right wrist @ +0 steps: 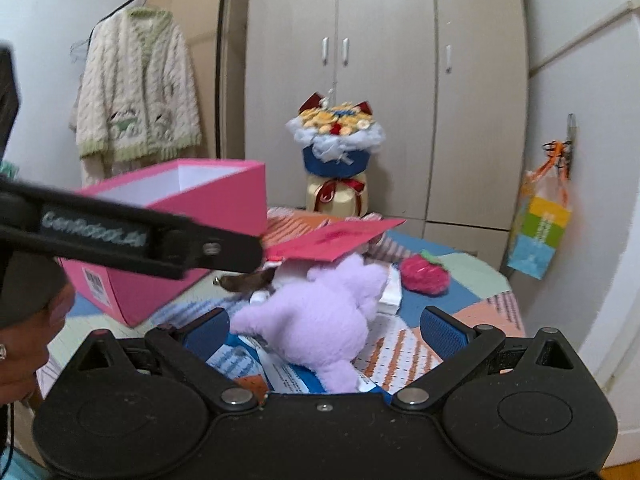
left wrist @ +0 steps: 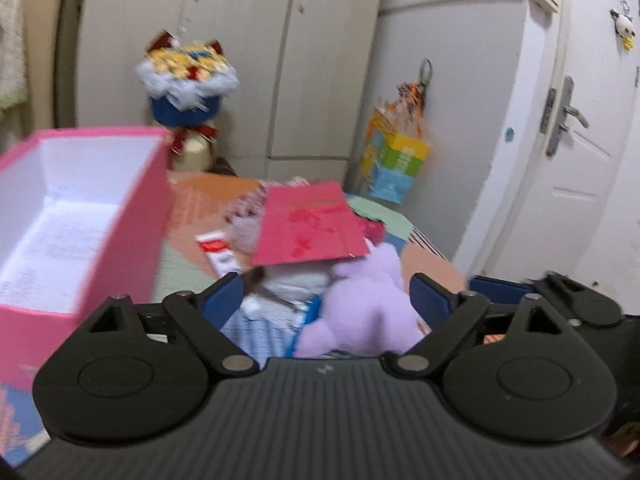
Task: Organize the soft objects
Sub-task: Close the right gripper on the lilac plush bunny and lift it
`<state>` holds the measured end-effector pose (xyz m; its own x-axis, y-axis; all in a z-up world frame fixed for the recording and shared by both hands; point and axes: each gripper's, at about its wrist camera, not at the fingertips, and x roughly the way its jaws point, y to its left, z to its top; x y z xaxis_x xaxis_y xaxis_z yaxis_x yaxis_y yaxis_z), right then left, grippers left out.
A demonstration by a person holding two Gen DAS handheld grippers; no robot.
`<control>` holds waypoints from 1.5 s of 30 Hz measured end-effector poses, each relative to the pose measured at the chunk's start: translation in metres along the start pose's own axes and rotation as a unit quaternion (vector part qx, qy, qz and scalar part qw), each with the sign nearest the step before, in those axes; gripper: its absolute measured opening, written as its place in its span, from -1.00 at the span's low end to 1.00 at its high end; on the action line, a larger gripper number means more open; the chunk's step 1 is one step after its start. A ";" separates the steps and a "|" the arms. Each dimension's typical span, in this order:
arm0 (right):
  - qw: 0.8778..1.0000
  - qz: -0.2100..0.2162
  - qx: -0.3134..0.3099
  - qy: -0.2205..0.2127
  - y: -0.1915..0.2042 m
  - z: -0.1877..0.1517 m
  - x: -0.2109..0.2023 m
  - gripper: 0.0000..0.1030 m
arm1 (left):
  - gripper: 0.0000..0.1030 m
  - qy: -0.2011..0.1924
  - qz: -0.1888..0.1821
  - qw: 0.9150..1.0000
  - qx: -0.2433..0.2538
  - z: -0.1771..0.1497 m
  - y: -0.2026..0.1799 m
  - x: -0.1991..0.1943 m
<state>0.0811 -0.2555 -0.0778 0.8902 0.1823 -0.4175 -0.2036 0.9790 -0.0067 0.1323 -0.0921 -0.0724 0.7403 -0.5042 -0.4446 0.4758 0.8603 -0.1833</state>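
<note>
The purple plush toy [right wrist: 320, 320] lies on the table [right wrist: 448, 304] among papers, near the open pink box [right wrist: 192, 216], probably its place. Both the left hand-held gripper [left wrist: 328, 300] and the right hand-held gripper [right wrist: 324, 332] stand wide around it, not pressing.

Beige wardrobe [right wrist: 384, 80] with white handles filling back wall. White door [left wrist: 576, 128] with metal lever handle [left wrist: 568, 112] standing shut at right. Cream cable-knit cardigan [right wrist: 136, 92] hanging on rail at left. Colourful gift bag [right wrist: 540, 232] dangling from wall hook. Patchwork-covered bed [right wrist: 480, 300] sitting below.
</note>
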 end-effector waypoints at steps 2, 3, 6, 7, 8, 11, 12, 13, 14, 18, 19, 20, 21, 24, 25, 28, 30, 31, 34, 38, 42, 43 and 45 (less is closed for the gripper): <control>1.000 0.004 -0.001 0.000 -0.002 -0.002 0.010 0.99 | 0.52 0.010 -0.015 1.000 0.006 -0.002 -0.003 0.013; 1.000 0.009 0.001 -0.001 -0.004 -0.004 0.014 0.99 | 0.46 0.018 -0.020 1.000 0.008 -0.004 -0.004 0.019; 1.000 0.020 0.012 0.006 -0.007 -0.007 0.027 0.96 | 0.24 0.036 -0.036 0.999 0.004 -0.009 -0.004 0.030; 1.000 0.023 0.014 0.010 -0.008 -0.009 0.031 0.92 | 0.13 0.041 -0.039 0.998 0.001 -0.009 -0.004 0.031; 0.999 0.023 0.015 0.016 -0.008 -0.010 0.035 0.91 | 0.09 0.048 -0.041 0.998 -0.004 -0.011 -0.003 0.034; 0.999 0.029 0.019 0.024 -0.007 -0.014 0.041 0.73 | 0.05 0.055 -0.043 0.997 -0.013 -0.013 0.000 0.037; 0.999 0.031 0.020 0.028 -0.007 -0.016 0.043 0.64 | 0.02 0.057 -0.043 0.997 -0.014 -0.013 0.000 0.037; 0.999 0.037 0.024 0.026 -0.008 -0.017 0.043 0.59 | -0.04 0.059 -0.043 0.997 -0.014 -0.013 -0.001 0.038; 0.998 0.042 0.030 0.025 -0.008 -0.017 0.042 0.45 | -0.05 0.060 -0.042 0.997 -0.013 -0.014 -0.001 0.037; 0.998 0.040 0.038 0.026 -0.007 -0.019 0.035 0.39 | -0.05 0.069 -0.054 0.996 -0.023 -0.014 0.000 0.034; 0.998 0.039 0.044 0.027 -0.007 -0.019 0.032 0.39 | -0.05 0.072 -0.058 0.995 -0.027 -0.014 0.000 0.034; 0.998 0.039 0.050 0.029 -0.008 -0.020 0.030 0.39 | -0.05 0.076 -0.063 0.995 -0.032 -0.014 0.000 0.033; 0.997 0.039 0.056 0.033 -0.008 -0.021 0.027 0.39 | -0.05 0.081 -0.068 0.994 -0.037 -0.015 0.001 0.031; 0.996 0.040 0.070 0.043 -0.009 -0.022 0.019 0.37 | -0.05 0.093 -0.082 0.991 -0.047 -0.018 -0.001 0.025; 0.995 0.042 0.076 0.045 -0.009 -0.023 0.015 0.35 | -0.05 0.098 -0.085 0.990 -0.047 -0.019 -0.001 0.021; 0.994 0.047 0.076 0.054 -0.005 -0.026 0.002 0.28 | -0.05 0.112 -0.089 0.989 -0.049 -0.024 -0.004 0.009; 0.995 0.050 0.071 0.057 0.000 -0.027 -0.006 0.25 | -0.05 0.117 -0.089 0.988 -0.052 -0.025 -0.004 -0.001; 0.994 0.053 0.069 0.058 0.002 -0.027 -0.009 0.25 | -0.05 0.119 -0.089 0.988 -0.053 -0.026 -0.005 -0.006; 0.994 0.062 0.069 0.061 0.010 -0.024 -0.020 0.24 | -0.04 0.115 -0.091 0.988 -0.048 -0.027 -0.005 -0.025; 0.993 0.074 0.064 0.064 0.026 -0.018 -0.036 0.23 | 0.01 0.113 -0.090 0.989 -0.038 -0.030 -0.001 -0.052; 0.993 0.087 0.047 0.067 0.048 -0.010 -0.048 0.23 | 0.01 0.111 -0.078 0.990 -0.034 -0.031 0.008 -0.082; 0.993 0.091 0.042 0.069 0.055 -0.007 -0.050 0.23 | 0.00 0.113 -0.075 0.990 -0.035 -0.030 0.011 -0.089; 0.992 0.102 0.032 0.074 0.068 -0.002 -0.054 0.23 | 0.00 0.121 -0.066 0.990 -0.037 -0.028 0.020 -0.103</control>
<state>0.0189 -0.1987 -0.0573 0.7632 0.3656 -0.5328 -0.3419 0.9282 0.1471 0.0521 -0.0206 -0.0549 0.5344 -0.5880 -0.6072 0.5180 0.7955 -0.3144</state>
